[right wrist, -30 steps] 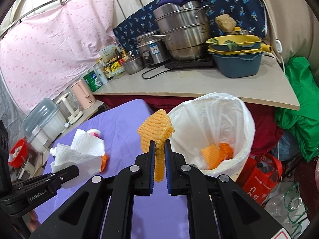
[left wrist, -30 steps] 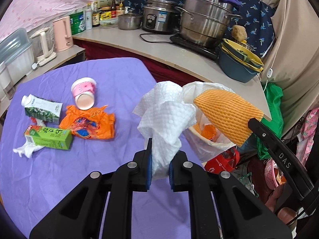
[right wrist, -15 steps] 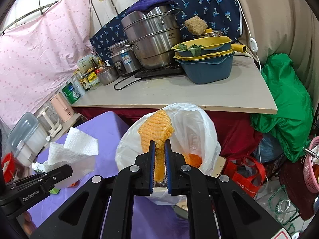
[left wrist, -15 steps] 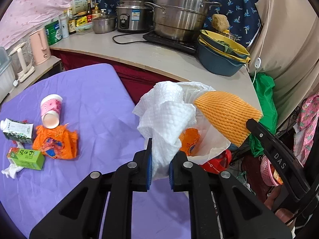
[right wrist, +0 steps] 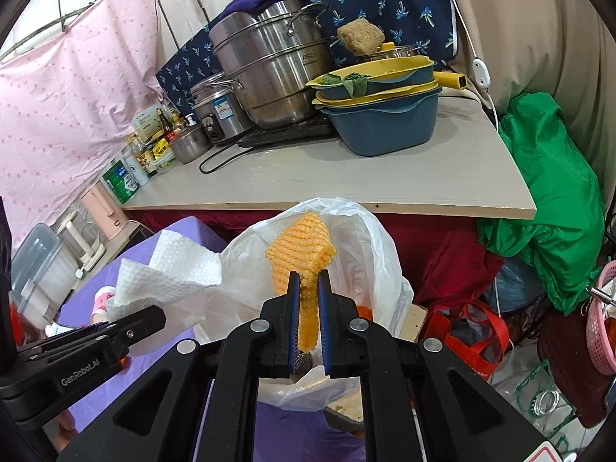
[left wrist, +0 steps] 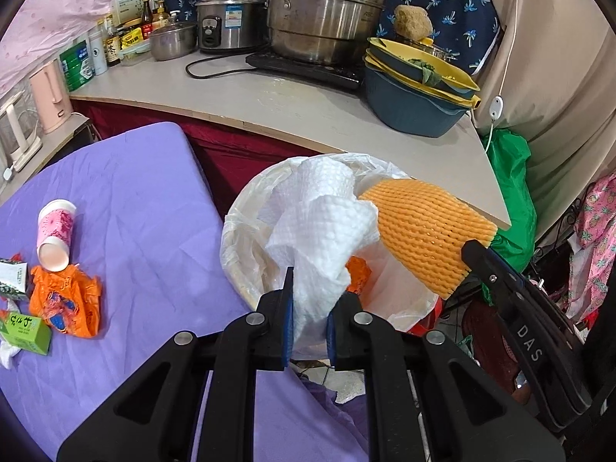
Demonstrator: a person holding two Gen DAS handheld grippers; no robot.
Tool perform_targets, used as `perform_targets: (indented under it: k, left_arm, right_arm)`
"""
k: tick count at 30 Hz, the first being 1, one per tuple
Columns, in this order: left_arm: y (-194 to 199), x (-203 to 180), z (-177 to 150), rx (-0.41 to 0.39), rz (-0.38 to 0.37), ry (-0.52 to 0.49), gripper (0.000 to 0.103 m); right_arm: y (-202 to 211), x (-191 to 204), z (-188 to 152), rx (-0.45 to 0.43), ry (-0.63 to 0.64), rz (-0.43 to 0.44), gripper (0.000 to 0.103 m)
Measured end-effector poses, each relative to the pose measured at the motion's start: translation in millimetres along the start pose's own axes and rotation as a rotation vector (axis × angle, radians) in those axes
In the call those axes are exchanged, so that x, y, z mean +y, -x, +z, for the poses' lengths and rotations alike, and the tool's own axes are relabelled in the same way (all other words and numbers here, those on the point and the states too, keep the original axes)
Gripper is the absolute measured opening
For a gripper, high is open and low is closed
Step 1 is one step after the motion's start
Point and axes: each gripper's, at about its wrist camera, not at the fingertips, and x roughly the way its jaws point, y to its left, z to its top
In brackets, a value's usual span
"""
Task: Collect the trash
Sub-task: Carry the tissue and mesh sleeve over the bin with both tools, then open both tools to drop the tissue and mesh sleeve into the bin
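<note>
My left gripper (left wrist: 310,300) is shut on a crumpled white paper towel (left wrist: 323,227) and holds it over the white-lined trash bin (left wrist: 246,227) beside the purple table. My right gripper (right wrist: 308,296) is shut on an orange foam fruit net (right wrist: 300,254), also above the bin (right wrist: 369,254). The net shows in the left wrist view (left wrist: 423,231), touching the towel. The towel shows in the right wrist view (right wrist: 173,269). Orange trash (left wrist: 358,273) lies inside the bin.
On the purple table (left wrist: 134,200) lie a pink paper cup (left wrist: 56,235), an orange wrapper (left wrist: 65,300) and a green carton (left wrist: 25,333). The counter (left wrist: 308,107) behind holds pots and stacked basins (left wrist: 415,96). Bags (right wrist: 469,331) clutter the floor at right.
Both grippers have moved right, off the table, bringing the towel and the foam net over the bin. The bin has come closer and more central in both views.
</note>
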Motion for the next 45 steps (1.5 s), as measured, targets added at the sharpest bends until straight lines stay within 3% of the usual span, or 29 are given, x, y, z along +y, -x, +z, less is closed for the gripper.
perform_targets:
  k: [9, 18, 21, 22, 23, 24, 25, 45]
  left_arm:
    - [-33, -3, 6, 0.046, 0.012, -0.003, 0.013]
    - [-42, -2, 7, 0.052, 0.020, 0.003, 0.017]
    - [-41, -2, 9, 0.046, 0.029, 0.003, 0.038]
    - [-40, -2, 9, 0.035, 0.036, 0.004, 0.051]
    - [-38, -1, 9, 0.024, 0.049, 0.007, 0.057]
    - [-35, -1, 10, 0.012, 0.058, 0.011, 0.066]
    - [-33, 0, 10, 0.003, 0.061, 0.012, 0.068]
    - [19, 46, 6, -0.068, 0.103, 0.087, 0.069]
  right_arm:
    - [-23, -7, 0, 0.032, -0.004, -0.020, 0.009]
    - [-29, -5, 1, 0.034, 0.000, -0.022, 0.010]
    - [-27, -4, 3, 0.020, -0.003, -0.029, 0.012]
    - [-26, -3, 4, 0.013, -0.002, -0.035, 0.019]
    - [-24, -2, 5, 0.002, -0.001, -0.046, 0.025]
    - [-22, -1, 6, -0.008, -0.004, -0.052, 0.039]
    - [-20, -1, 6, -0.020, -0.011, -0.051, 0.045]
    - [11, 60, 14, -0.070, 0.076, 0.016, 0.047]
